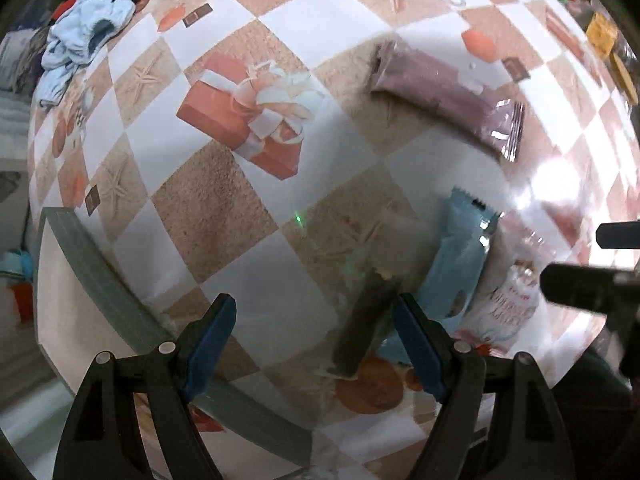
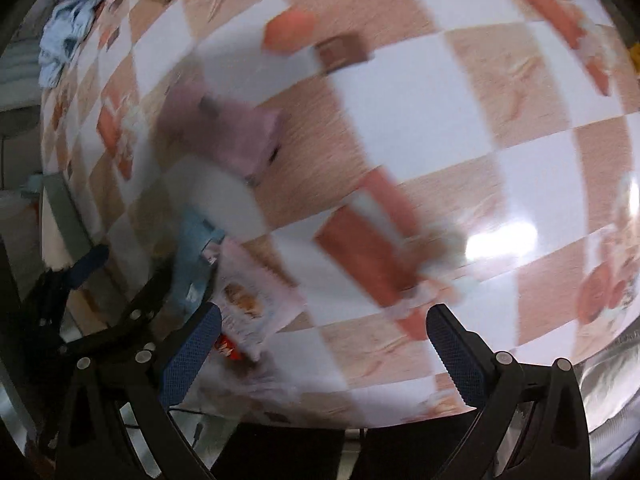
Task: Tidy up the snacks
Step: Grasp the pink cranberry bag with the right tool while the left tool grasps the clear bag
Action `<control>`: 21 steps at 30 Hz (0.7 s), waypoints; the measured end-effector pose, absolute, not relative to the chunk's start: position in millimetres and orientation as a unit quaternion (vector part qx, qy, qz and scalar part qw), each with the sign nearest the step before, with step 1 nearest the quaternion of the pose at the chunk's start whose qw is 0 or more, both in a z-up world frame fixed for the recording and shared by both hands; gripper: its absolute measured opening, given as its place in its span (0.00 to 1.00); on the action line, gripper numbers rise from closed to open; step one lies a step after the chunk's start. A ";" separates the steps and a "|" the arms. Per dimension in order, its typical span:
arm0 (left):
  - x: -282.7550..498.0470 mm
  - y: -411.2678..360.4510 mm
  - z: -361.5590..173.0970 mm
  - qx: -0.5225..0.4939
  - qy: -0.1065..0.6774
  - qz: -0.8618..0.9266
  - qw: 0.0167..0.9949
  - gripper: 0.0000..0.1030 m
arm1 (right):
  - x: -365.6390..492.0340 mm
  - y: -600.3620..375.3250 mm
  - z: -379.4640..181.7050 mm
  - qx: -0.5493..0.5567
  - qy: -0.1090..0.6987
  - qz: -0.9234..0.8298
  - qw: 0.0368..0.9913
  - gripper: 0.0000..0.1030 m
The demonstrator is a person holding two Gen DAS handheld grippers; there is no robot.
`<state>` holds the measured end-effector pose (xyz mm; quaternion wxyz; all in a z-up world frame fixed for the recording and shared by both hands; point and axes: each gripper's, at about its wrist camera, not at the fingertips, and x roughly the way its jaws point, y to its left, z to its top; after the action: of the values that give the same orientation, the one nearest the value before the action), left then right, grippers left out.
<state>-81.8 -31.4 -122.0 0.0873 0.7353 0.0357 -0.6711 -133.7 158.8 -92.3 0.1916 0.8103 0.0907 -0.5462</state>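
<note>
1. The left gripper (image 1: 314, 330) points almost straight down with its blue-padded fingers spread wide and nothing between them; only the patterned tablecloth (image 1: 224, 208) shows in the gap.
2. The right gripper (image 2: 324, 344) is also wide open and empty, tilted down over the cloth. Its view is smeared with motion blur, so fine detail there is hard to read.
3. Just beside the left gripper's right finger lie two snacks side by side and touching: a light blue bar (image 1: 460, 256) and a white packet (image 1: 508, 300). Something dark and blurred lies between that finger and the blue bar; I cannot tell what it is.
4. A purple bar (image 1: 444, 96) lies by itself further up the cloth, well apart from the pair.
5. A grey-rimmed tray (image 1: 100, 264) sits at the table's left edge, probably where snacks are to go. A blue cloth (image 1: 88, 32) and more wrappers lie at the far edge.
6. To do the pick well, I would centre the open fingers across one bar's narrow width, come down level, and close only on that one, since the touching neighbours could get pinched together.
</note>
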 end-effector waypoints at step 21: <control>-78.0 -65.4 -148.0 0.729 0.088 -0.663 0.146 0.92 | -118.9 117.5 -83.1 0.718 0.282 -0.605 0.196 1.00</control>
<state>-78.0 -65.4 -148.0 0.1460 0.7292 0.0882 -0.6627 -118.9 117.5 -83.1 0.1959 0.7182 0.2821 -0.6051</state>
